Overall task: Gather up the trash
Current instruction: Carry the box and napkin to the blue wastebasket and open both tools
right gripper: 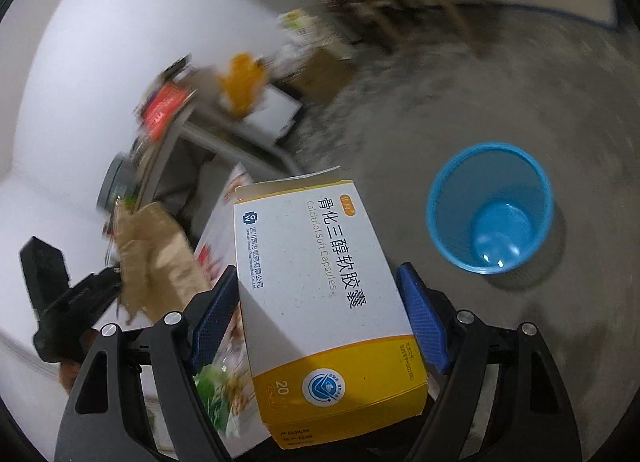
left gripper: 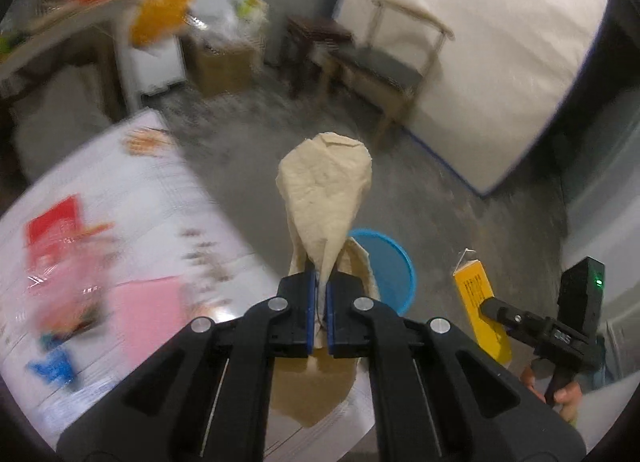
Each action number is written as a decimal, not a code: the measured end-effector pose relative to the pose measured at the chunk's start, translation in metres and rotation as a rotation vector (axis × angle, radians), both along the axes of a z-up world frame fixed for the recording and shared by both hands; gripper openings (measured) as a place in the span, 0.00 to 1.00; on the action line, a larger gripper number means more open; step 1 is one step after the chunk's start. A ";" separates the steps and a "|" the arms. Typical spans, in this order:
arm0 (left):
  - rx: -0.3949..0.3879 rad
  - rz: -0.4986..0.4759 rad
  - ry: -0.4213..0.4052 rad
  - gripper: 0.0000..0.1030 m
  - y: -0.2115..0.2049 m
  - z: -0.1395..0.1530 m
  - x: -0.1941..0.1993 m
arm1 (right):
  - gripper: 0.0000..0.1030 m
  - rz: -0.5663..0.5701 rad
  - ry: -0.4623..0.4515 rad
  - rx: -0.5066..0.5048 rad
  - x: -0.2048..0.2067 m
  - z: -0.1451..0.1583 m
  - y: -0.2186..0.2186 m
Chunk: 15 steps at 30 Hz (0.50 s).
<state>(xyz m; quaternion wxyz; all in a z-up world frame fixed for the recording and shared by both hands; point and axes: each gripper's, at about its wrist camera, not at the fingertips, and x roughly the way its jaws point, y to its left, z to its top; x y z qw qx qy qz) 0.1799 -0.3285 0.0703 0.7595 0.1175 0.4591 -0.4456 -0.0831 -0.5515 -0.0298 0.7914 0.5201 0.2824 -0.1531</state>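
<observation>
The blue bin stands on the grey floor, open and empty, away from the counter. Both things need to land inside it.

The right gripper has its jaws spread wide around a white and yellow medicine box, squeezing its sides. The box is smooth and tilted, so it could slip out and hit the floor first.

The left gripper is clamped tight on a crumpled brown paper napkin. It is light and floppy. If let go beside the bin, it could drift and miss.
</observation>
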 end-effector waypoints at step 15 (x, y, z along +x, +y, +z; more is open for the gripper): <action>0.149 -0.052 0.317 0.12 -0.188 -0.164 -0.006 | 0.77 -0.240 -0.009 0.344 0.001 -0.127 -0.107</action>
